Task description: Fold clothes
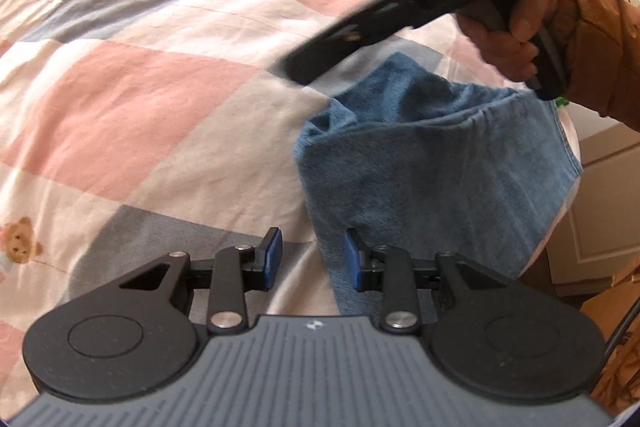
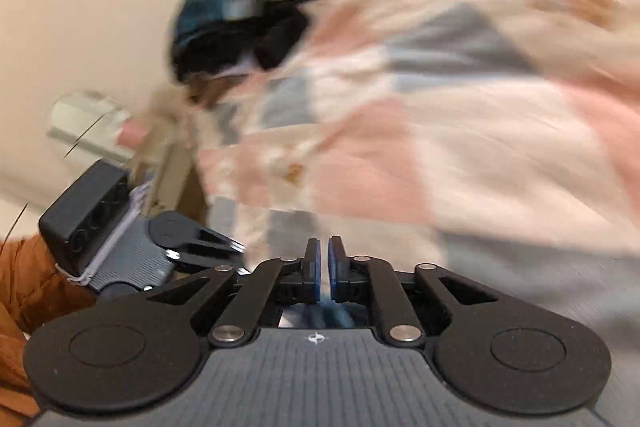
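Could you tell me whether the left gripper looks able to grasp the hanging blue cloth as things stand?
Probably yes: the left gripper is open, and the blue cloth hangs just ahead, its lower edge beside the right pad, with nothing between.

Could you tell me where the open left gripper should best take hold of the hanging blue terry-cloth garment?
Probably the free lower edge of the blue terry-cloth garment, hanging just ahead of the left gripper. Its jaws stand open with the cloth's corner nearly between them; come in straight ahead. The right gripper seems pinched on blue fabric.

Bedroom, daylit

Bed w/ patchwork quilt point(image 1: 160, 107) fills most of both views: pink, grey & cream blocks, teddy-bear prints. Cream wall point(image 2: 80, 7) beside bed. Pale panelled cabinet door point(image 1: 600, 195) at bed's edge. Soft, even light.
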Tool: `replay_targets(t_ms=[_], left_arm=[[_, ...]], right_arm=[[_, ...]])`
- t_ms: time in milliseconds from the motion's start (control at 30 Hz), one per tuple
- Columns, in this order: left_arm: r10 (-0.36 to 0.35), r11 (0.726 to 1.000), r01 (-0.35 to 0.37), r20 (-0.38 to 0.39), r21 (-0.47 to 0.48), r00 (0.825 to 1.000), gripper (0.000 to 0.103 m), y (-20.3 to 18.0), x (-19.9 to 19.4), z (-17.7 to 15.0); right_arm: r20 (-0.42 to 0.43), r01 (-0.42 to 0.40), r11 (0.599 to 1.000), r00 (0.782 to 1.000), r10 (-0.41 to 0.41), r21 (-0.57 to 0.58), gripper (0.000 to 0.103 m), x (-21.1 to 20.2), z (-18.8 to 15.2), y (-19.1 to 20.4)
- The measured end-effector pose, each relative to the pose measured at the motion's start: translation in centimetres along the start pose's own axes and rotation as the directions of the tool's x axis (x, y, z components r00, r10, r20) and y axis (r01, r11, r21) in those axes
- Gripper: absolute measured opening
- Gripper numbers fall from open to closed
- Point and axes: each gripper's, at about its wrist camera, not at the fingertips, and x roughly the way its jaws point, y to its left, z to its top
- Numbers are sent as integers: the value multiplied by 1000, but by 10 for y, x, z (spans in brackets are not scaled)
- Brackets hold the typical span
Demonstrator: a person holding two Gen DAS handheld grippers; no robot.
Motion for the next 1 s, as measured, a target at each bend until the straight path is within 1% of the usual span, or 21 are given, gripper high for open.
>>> replay_targets(t_ms=[67, 100, 233, 267, 300, 333, 433, 467, 500, 533, 567, 600, 667, 700, 767, 800, 833, 867, 933, 967, 1000], left_arm=[[5, 1000, -5, 9, -4, 1000, 28, 4, -1, 2], [5, 1000, -5, 12, -4, 1000, 28, 5, -2, 2], [-7, 999, 7, 14, 44, 1000, 26, 2, 2, 7], [-5, 998, 4, 13, 57, 1000, 26, 0, 4, 9], [-1, 998, 0, 14, 67, 1000, 26, -2, 5, 11], [2, 997, -3, 13, 74, 1000, 24, -3, 5, 12], [24, 995, -25, 11, 96, 1000, 24, -3, 0, 11], [30, 994, -31, 11, 102, 999, 24, -3, -4, 11], [37, 993, -39, 12, 111, 999, 24, -2, -7, 11], [45, 992, -46, 13, 119, 999, 24, -1, -11, 12], [48, 991, -50, 17, 127, 999, 24, -1, -14, 14], [50, 989, -52, 21, 135, 999, 24, 0, -17, 16], [29, 984, -35, 34, 175, 999, 24, -3, -23, 24], [9, 978, -19, 46, 209, 999, 24, -8, -25, 29], [-50, 959, 34, 49, 282, 998, 24, -20, -26, 37], [-86, 944, 68, 41, 324, 995, 24, -27, -24, 41], [-118, 925, 101, 24, 366, 993, 24, -32, -18, 44], [-134, 904, 123, -3, 410, 991, 24, -37, -9, 44], [-158, 853, 167, -59, 495, 986, 24, -47, 11, 45], [-144, 826, 162, -75, 541, 987, 24, -47, 23, 44], [-128, 796, 155, -89, 585, 988, 24, -47, 35, 42]], right_arm=[[-96, 39, 997, 995, -33, 60, 15, -15, -12, -24], [-156, 57, 995, 987, -44, 80, 15, -15, -18, -31], [-287, 93, 991, 956, -63, 94, 15, 5, -40, -38], [-266, 74, 992, 963, -43, 106, 15, 15, -37, -36], [-225, 69, 992, 973, -44, 104, 15, 22, -35, -32], [-203, 81, 992, 977, -60, 97, 14, 33, -28, -26], [-130, 110, 991, 986, -100, 75, 10, 45, -16, -12], [-88, 106, 990, 991, -98, 95, 10, 40, -13, -11], [-10, 96, 989, 995, -95, 116, 11, 29, -11, -10], [67, 85, 987, 993, -94, 136, 13, 19, -9, -8], [132, 92, 981, 985, -115, 172, 19, 2, -10, -7], [195, 98, 973, 971, -139, 207, 22, -14, -12, -6], [278, 176, 950, 928, -247, 258, 23, -46, -31, 0], [310, 201, 934, 904, -293, 294, 23, -61, -48, 2], [341, 226, 887, 862, -375, 403, 23, -79, -90, 10], [346, 241, 859, 840, -418, 452, 23, -80, -113, 16], [338, 272, 821, 812, -476, 503, 23, -79, -136, 23], [326, 300, 779, 781, -532, 551, 24, -79, -159, 29], [288, 376, 686, 705, -648, 623, 24, -69, -196, 40], [269, 410, 637, 660, -701, 653, 24, -61, -211, 43], [251, 446, 581, 603, -757, 681, 29, -51, -223, 44]])
